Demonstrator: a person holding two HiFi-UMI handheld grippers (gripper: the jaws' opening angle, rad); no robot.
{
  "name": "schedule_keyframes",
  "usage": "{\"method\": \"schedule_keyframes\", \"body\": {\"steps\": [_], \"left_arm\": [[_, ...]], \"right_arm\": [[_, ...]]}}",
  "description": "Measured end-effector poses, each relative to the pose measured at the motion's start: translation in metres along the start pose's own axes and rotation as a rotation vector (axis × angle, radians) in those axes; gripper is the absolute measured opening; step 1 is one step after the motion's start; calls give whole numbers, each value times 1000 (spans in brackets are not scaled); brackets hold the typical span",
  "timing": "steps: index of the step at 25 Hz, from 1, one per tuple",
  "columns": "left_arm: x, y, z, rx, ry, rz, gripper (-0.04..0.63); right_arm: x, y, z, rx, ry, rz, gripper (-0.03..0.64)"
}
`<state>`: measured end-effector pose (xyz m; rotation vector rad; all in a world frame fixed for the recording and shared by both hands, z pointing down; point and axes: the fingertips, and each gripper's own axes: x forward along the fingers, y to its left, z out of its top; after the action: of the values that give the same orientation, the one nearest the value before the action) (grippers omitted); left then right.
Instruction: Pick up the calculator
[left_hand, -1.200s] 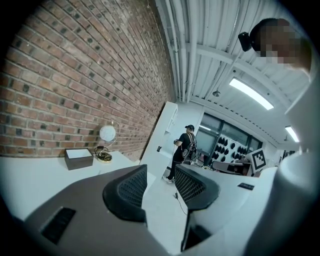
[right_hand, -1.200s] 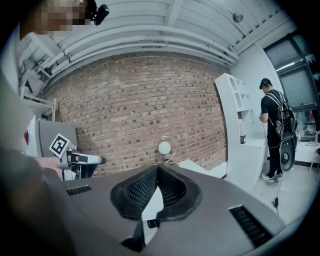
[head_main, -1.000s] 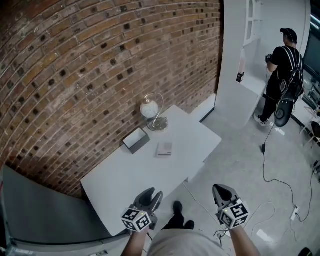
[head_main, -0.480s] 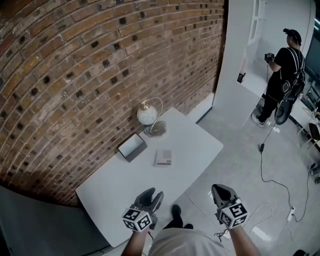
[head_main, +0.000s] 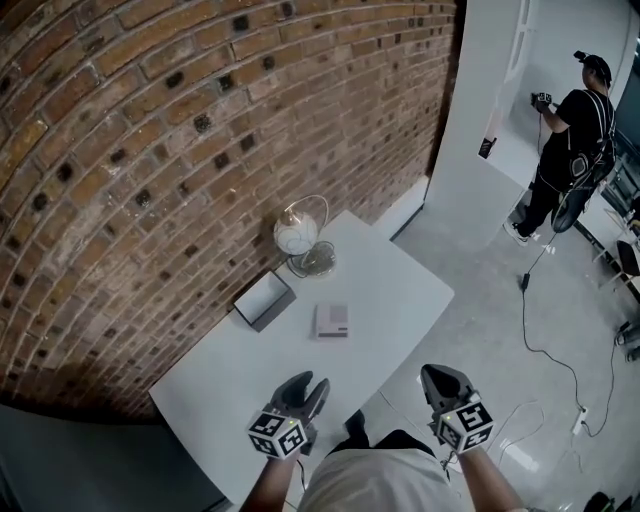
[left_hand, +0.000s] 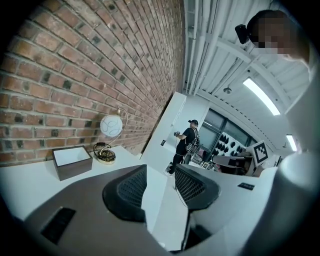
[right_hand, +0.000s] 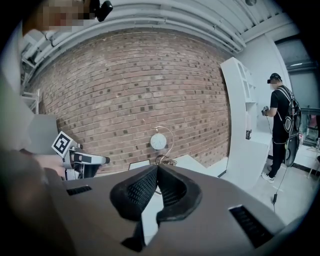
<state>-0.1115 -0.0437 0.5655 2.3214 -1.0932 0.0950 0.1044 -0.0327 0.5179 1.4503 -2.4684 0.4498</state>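
The calculator (head_main: 332, 321) is seen lying flat in the middle of the white surface (head_main: 400, 290) — nothing touches it. A small box (head_main: 263, 299) is found at its 10 o'clock. The left hand-held gripper (head_main: 306, 386) is held at its 7 o'clock, well apart, jaws spread and empty. The right hand-held gripper (head_main: 445, 378) is held at 4 o'clock — its jaws are pressed together on nothing.

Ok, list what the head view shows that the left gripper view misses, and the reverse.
Head view only: the calculator, lying flat, and a cable across the floor. Left gripper view only: the left gripper's meshed pads, standing apart with nothing between, and ceiling light strips. Both: the white table, the box, the globe ornament, the brick wall, the person in black.
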Motion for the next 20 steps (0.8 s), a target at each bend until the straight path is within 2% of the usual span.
{"method": "schedule_keyframes", "body": {"steps": [11, 20], "left_arm": [[24, 24, -4, -48, 25, 23, 196], [61, 51, -21, -135, 45, 110, 204]], "right_arm": [[33, -13, 4, -1, 43, 10, 12], [86, -41, -4, -28, 103, 102, 11]]}}
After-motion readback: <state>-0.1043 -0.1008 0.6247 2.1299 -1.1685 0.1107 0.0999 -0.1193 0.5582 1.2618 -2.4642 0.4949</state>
